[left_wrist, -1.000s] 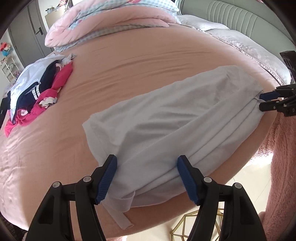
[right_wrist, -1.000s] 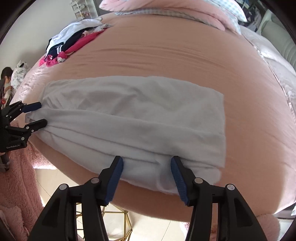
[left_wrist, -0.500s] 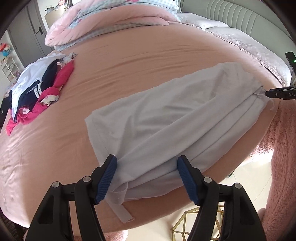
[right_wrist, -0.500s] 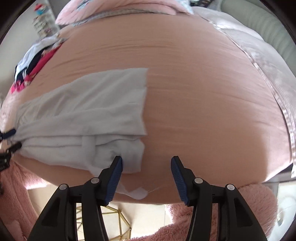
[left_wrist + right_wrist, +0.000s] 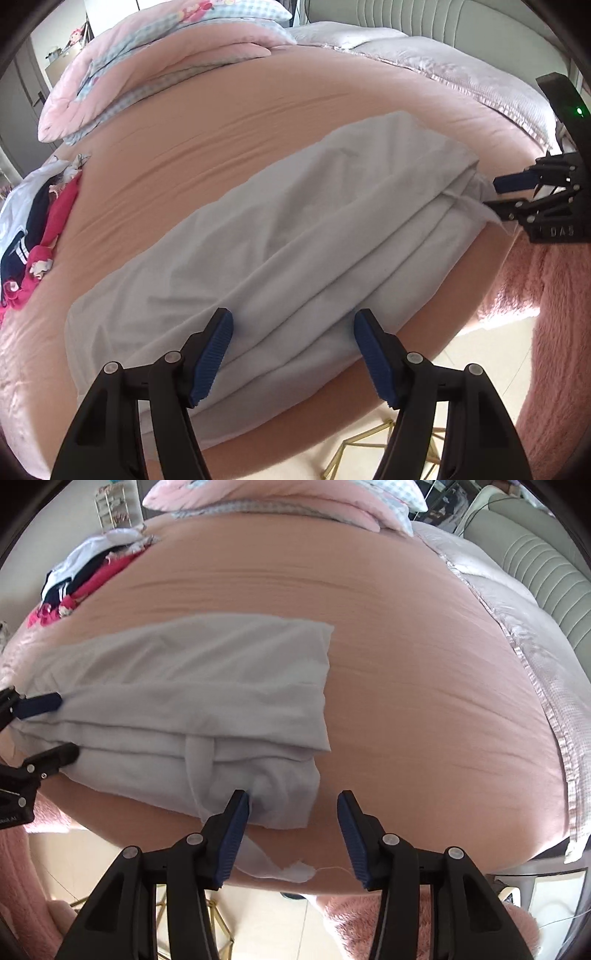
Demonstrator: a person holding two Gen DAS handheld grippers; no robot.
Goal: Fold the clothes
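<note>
a pale grey garment [image 5: 280,236] lies folded lengthwise along the near edge of the pink bed [image 5: 229,125]. the left gripper [image 5: 293,354] hangs over one end, fingers apart, nothing clamped. the right gripper [image 5: 291,830], at 6 o'clock in its own view, is also spread, its left finger touching the other end. a clothes pile [image 5: 81,579] sits at 10 o'clock.

the left gripper [image 5: 293,352] fills the bottom centre of its own view, jaws spread wide, blue pads facing each other. the right gripper [image 5: 290,834] sits likewise at the bottom centre of its view, jaws parted. each shows in the other's view: the right at the right edge, the left at the left edge, fingers apart.
</note>
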